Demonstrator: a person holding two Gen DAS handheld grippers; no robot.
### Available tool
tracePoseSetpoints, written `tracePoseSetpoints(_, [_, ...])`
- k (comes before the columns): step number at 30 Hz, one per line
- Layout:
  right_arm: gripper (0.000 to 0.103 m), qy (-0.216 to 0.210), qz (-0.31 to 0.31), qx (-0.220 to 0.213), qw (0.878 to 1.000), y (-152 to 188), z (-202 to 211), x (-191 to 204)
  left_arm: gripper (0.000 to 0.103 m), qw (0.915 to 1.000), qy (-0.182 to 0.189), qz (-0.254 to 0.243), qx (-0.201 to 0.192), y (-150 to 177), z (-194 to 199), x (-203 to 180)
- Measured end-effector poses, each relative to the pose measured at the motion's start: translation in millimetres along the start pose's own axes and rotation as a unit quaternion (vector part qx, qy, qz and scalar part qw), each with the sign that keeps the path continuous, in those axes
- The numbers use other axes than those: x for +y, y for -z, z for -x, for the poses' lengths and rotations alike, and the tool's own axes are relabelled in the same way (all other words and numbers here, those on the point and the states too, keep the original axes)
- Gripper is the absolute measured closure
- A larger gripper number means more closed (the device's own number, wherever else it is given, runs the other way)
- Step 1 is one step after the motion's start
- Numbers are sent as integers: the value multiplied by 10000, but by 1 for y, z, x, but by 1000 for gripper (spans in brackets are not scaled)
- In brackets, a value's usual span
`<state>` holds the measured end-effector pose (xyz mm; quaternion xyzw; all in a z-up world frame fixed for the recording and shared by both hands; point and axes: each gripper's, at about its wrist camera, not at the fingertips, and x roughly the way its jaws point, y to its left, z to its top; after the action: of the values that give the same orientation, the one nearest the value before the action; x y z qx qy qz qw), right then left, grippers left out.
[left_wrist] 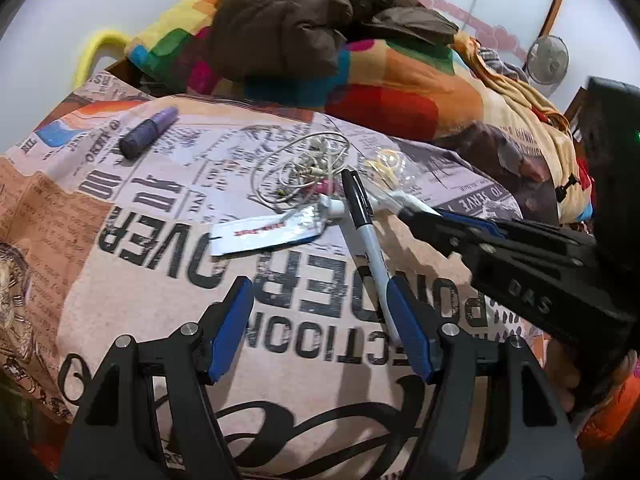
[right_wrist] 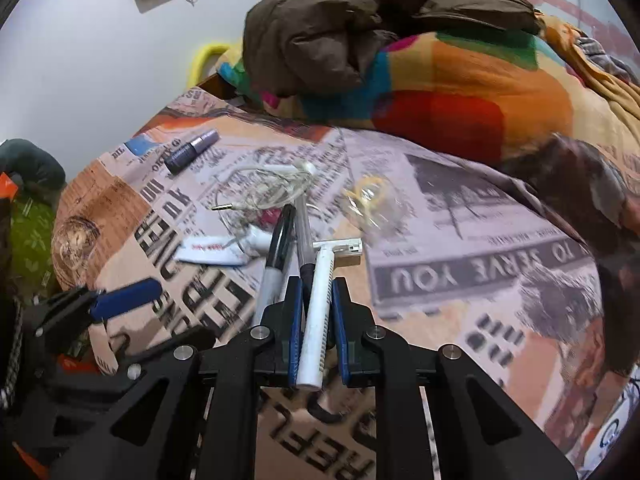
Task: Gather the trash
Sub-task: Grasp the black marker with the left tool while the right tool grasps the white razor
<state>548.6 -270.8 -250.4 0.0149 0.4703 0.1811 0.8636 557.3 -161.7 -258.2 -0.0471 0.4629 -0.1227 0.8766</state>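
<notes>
Your right gripper (right_wrist: 316, 320) is closed on the white handle of a disposable razor (right_wrist: 320, 300), and the razor head points away from you, toward the pile of small things on the bed sheet (right_wrist: 480, 280) with newspaper print. Your left gripper (left_wrist: 320, 328) is wide open and holds nothing; its fingers stand over the sheet just before the black marker (left_wrist: 366, 232). I take this marker as the landmark. Its black cap lies against a bundle of white earphone cable (left_wrist: 304, 168), which spreads behind the marker. To the left of the marker, a flattened white tube (left_wrist: 268, 232) lies on the sheet, touching the cable. To the right of the marker there is the razor, and beside it a second pen with a clear barrel (right_wrist: 304, 232). Behind and right of the marker, a crumpled clear plastic wrapper (left_wrist: 386, 164) lies near the cable. Far to the left and behind the marker, well apart from the pile, a purple tube (left_wrist: 148, 132) lies alone. Behind all this, a colourful blanket (left_wrist: 400, 92) carries a brown jacket (left_wrist: 288, 16).
</notes>
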Motion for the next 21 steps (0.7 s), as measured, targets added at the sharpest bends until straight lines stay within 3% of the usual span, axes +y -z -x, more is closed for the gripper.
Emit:
tracePoseSetpoints(7, [90, 197, 64, 259, 9994, 26, 4, -18, 38, 9997, 70, -210, 136, 0, -17, -25])
tracePoseSetpoints(12, [89, 151, 161, 425, 9988, 33, 9, -22, 57, 9989, -60, -393, 240, -3, -35, -36])
tracePoseSetpoints(17, [89, -40, -95, 334, 9994, 28, 15, -33, 66, 9982, -293, -495, 137, -5, -43, -42])
tracePoseSetpoints(21, [89, 207, -133, 248, 9994, 24, 11, -37, 71, 9972, -446, -605, 20, -5, -46, -45])
